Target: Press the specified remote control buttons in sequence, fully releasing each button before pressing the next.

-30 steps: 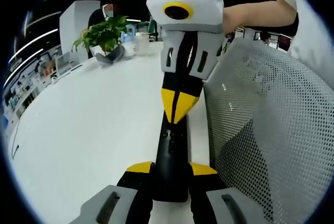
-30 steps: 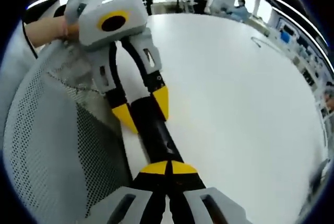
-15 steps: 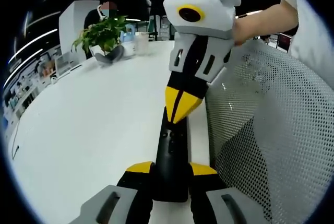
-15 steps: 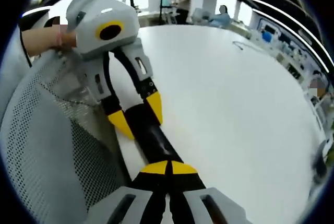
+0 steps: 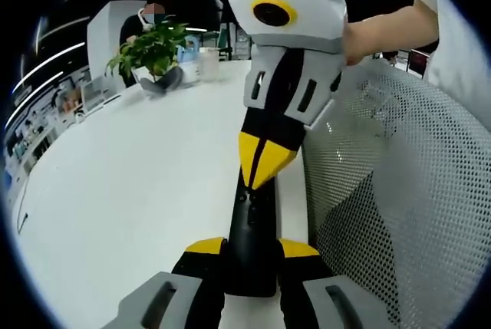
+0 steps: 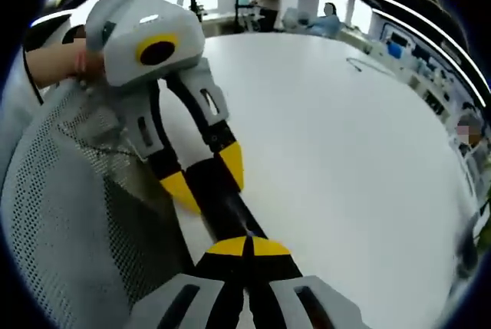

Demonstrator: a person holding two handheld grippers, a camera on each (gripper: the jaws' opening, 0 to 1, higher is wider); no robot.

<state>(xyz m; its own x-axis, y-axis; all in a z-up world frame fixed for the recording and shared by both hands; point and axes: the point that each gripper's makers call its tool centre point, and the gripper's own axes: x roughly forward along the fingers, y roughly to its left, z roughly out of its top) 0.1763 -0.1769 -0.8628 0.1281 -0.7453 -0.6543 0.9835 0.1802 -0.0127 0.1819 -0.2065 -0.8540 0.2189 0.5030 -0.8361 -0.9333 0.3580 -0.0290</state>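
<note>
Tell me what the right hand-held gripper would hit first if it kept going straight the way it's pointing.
Most likely the black remote control: the right hand-held gripper, jaws together, points down at its button face, tips at or just above it. Whether they already touch is unclear. The left hand-held gripper clamps the remote's near end.

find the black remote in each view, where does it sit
Left gripper view: the remote runs up the lower centre, held by the left gripper.
Right gripper view: the remote slants up from the lower centre.
Shared landmark: the grey mesh chair back, beside the remote in both.
</note>
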